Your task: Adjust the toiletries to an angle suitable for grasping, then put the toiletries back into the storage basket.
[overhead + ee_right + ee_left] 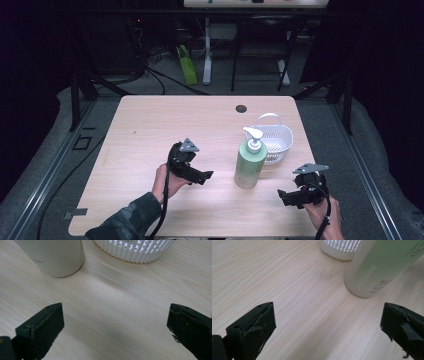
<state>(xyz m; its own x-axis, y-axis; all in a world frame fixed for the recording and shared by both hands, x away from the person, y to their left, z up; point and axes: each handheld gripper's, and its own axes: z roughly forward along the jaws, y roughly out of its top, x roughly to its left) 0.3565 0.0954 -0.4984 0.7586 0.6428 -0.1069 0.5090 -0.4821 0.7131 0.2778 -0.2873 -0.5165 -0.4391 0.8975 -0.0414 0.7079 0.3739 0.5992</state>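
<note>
Forearms and hands enter at the bottom of the high view over the bench (150, 125), the largest thing here, and nothing on it looks handled yet. Right of centre stands the bottle (250, 162), upright, with the white basket (274, 137) just behind it toward the upper right. Left tongs (206, 175) and right tongs (284, 194) flank the bottle, both wide and empty, so the grasp is all to come.
</note>
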